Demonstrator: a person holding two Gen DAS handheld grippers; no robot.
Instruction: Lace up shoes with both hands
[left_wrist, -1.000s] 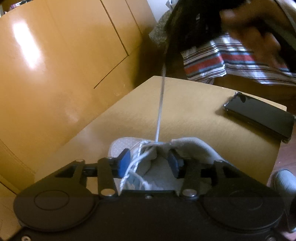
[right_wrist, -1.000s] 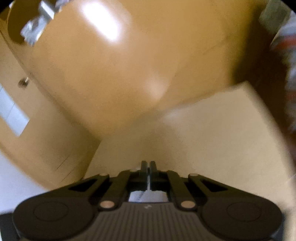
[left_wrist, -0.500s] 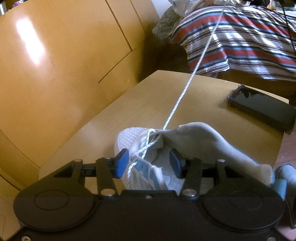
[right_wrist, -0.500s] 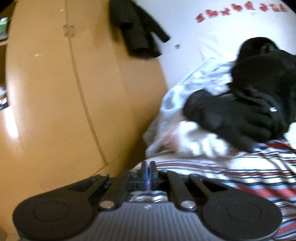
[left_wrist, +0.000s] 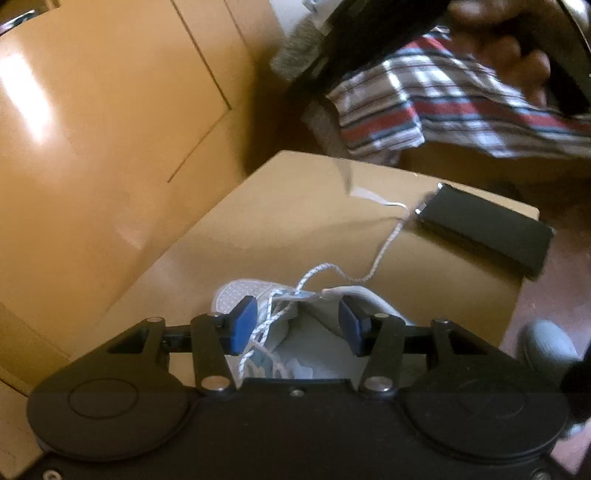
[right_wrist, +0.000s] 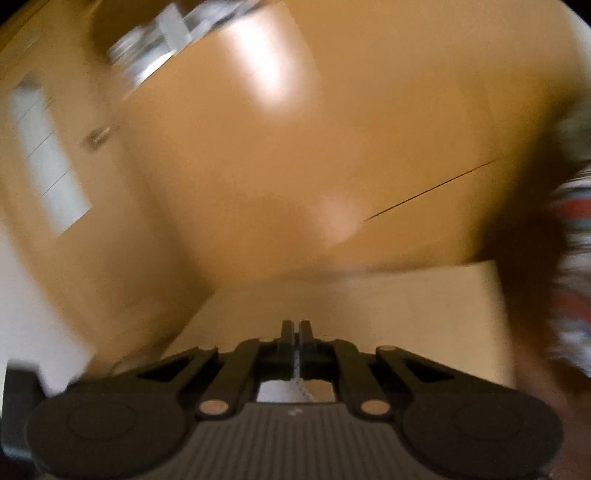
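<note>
In the left wrist view a light grey shoe (left_wrist: 240, 301) lies on a small tan table (left_wrist: 280, 229), toe away from me. My left gripper (left_wrist: 297, 325) stands open over the shoe's tongue, its blue pads (left_wrist: 242, 325) either side of the lacing and holding nothing. A white lace (left_wrist: 384, 254) runs slack from the top eyelets across the table and rises blurred. In the blurred right wrist view my right gripper (right_wrist: 295, 330) is shut on the lace (right_wrist: 298, 380), which shows between the fingers. The right gripper's body and the hand holding it (left_wrist: 509, 55) fill the upper right of the left wrist view.
A black phone (left_wrist: 487, 230) lies on the table's far right corner, with the lace passing close by it. Tan wooden cupboard doors (left_wrist: 110, 129) stand to the left. A striped bedcover (left_wrist: 424, 114) hangs beyond the table. A grey shoe (left_wrist: 546, 343) sits on the floor at right.
The lace was taut, stretched up toward the bed; now it lies slack across the table. The right gripper has swung down from facing the bed to facing the cupboard and table.
</note>
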